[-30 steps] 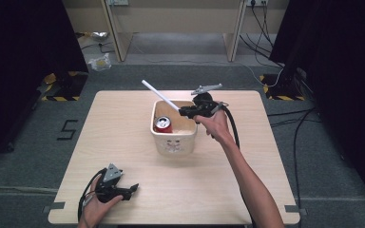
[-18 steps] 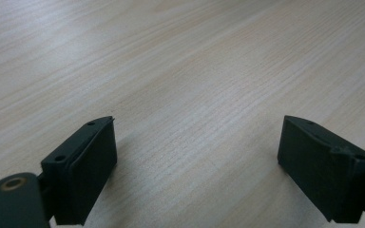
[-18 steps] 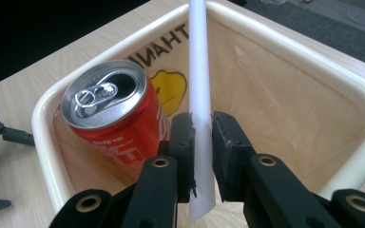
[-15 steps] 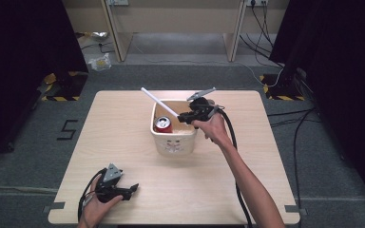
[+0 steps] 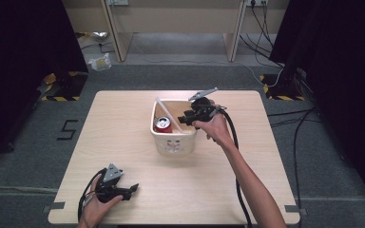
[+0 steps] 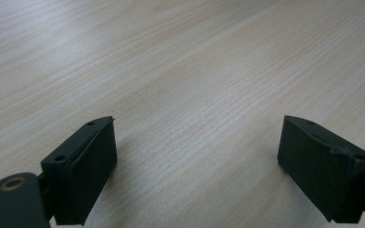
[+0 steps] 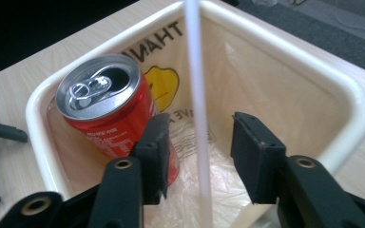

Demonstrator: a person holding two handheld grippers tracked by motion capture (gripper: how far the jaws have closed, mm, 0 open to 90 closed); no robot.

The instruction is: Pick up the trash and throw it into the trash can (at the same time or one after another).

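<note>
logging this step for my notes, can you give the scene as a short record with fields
work in hand: putting a white straw into a cream bin
bin contents: opened red soda can, thin plastic liner, the straw leaning on the rim
right gripper: over the bin, jaws just opened, straw between them untouched
left gripper: open, low over the bare wooden table, nothing between its jaws
bin place: middle of the table

In the one bin (image 5: 173, 142) on the table (image 5: 123, 142): one can (image 5: 162, 125), one straw (image 5: 164, 110). Two grippers: right (image 5: 186, 118), left (image 5: 132, 190).
</note>
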